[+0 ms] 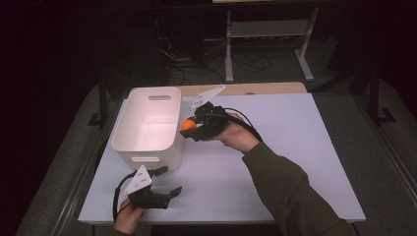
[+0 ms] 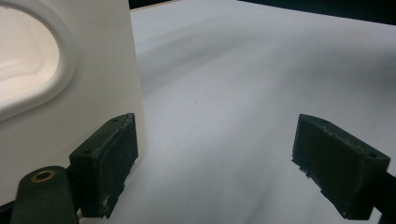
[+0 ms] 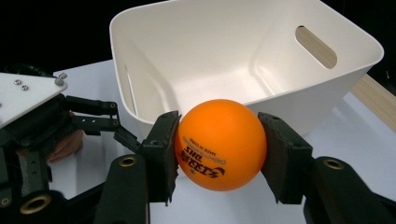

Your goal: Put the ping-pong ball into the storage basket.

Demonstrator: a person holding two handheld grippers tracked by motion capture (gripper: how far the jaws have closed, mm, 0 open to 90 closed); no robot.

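An orange ball (image 3: 219, 143) with dark print sits clamped between the pads of my right gripper (image 3: 218, 149). In the high view the orange ball (image 1: 188, 125) and the right gripper (image 1: 193, 127) hang at the right rim of a white bin (image 1: 147, 123), which is empty inside (image 3: 224, 60). My left gripper (image 1: 169, 183) rests near the table's front edge, just in front of the bin, its jaws wide apart with nothing between them. One of its fingers (image 2: 108, 161) lies close beside the bin's wall (image 2: 93, 70).
The white tabletop (image 1: 285, 147) stretches bare to the right of the bin. A wooden strip (image 1: 265, 88) runs along its far edge. Beyond it stands a white frame (image 1: 268, 34) with cables on the dark floor.
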